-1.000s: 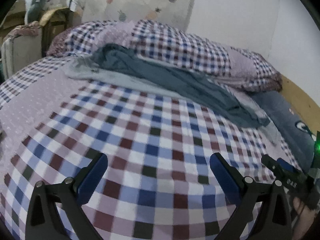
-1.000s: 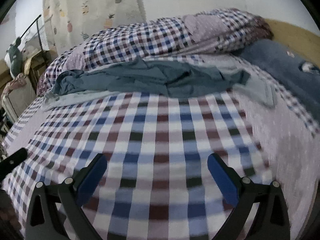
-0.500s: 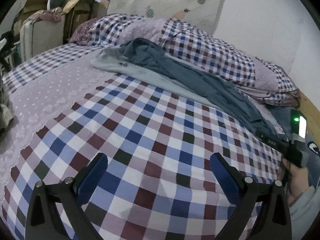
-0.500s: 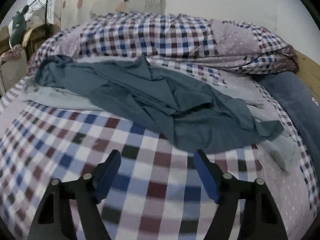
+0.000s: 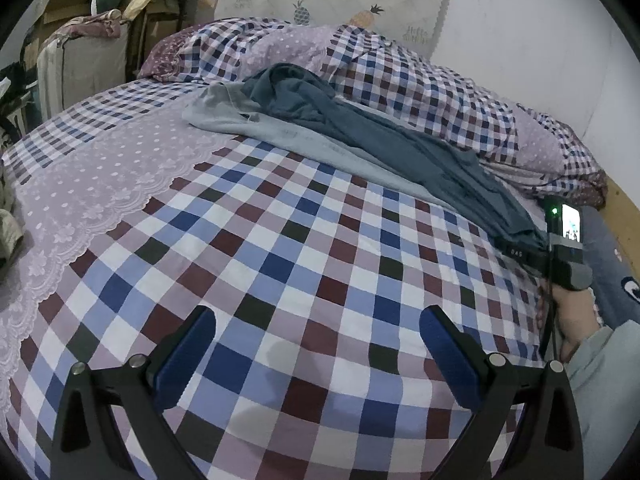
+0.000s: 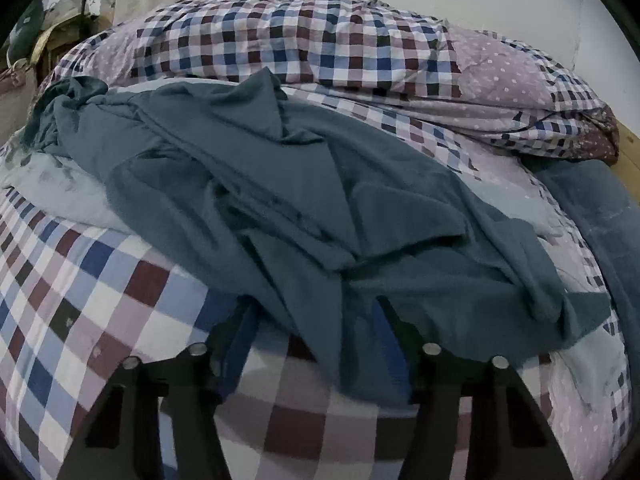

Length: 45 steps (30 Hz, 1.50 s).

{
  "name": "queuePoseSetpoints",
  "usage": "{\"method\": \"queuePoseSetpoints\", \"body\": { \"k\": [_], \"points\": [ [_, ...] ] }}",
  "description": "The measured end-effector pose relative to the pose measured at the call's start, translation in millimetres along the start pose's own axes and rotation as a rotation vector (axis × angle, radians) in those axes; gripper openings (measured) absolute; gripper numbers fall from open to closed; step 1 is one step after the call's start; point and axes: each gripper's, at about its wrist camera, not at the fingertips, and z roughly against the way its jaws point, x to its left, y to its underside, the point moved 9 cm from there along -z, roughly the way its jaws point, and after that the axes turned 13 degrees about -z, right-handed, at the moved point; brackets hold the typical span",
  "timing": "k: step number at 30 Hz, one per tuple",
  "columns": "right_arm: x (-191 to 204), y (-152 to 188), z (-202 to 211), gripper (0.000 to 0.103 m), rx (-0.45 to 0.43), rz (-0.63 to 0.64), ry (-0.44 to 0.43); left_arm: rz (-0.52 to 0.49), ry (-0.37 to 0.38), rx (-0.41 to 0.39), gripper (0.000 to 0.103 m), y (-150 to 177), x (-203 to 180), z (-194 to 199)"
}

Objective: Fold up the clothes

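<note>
Jaws of your right gripper (image 6: 316,320) are closing around the teal garment's (image 6: 280,184) near edge (bed's (image 5: 280,260) two o'clock side); your left gripper (image 5: 316,344) hovers agape over bare checks.

The left gripper (image 5: 318,344) is held pointing downward at a slant, its jaws spread wide with nothing gripped between them. The right gripper (image 6: 312,320) is likewise angled downward, and its jaws are closing. In the left wrist view, the right hand (image 5: 574,320) is seen at 3 o'clock, wrapped around its handle, a pale sleeve (image 5: 604,380) below it.
</note>
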Motion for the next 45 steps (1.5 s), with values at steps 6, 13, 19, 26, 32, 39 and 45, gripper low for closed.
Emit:
{"method": "queuePoseSetpoints", "body": {
  "k": [6, 13, 19, 26, 32, 39, 45],
  "points": [
    [6.2, -0.8, -1.2, 0.03, -0.004, 0.011, -0.01, -0.008, 0.008, 0.013, 0.103, 2.8, -2.2, -1.2],
    [9.6, 4.4, 22.3, 0.007, -0.051, 0.007, 0.005, -0.008, 0.032, 0.02, 0.103, 4.3, -6.2, -0.3],
    [4.4, 16.1, 70.8, 0.006, -0.11, -0.044, -0.054, 0.018, 0.089, 0.018, 0.103, 3.6, -9.2, 2.6],
    [-6.1, 54.3, 147.5, 0.006, -0.143, -0.117, -0.149, 0.072, 0.141, 0.004, 0.103, -2.0, -3.9, 9.3],
    [3.7, 99.2, 212.6, 0.006, -0.136, -0.111, -0.221, 0.123, 0.187, 0.015, 0.103, -0.4, 0.9, 9.8],
    [43.0, 156.3, 288.9, 0.006, -0.106, -0.123, -0.354, 0.149, 0.262, 0.025, 0.102, 1.1, -5.5, 11.8],
    [83.1, 191.7, 323.1, 0.006, -0.05, -0.157, -0.462, 0.161, 0.365, 0.075, 0.102, 11.6, -26.9, 6.0]
  ]
}}
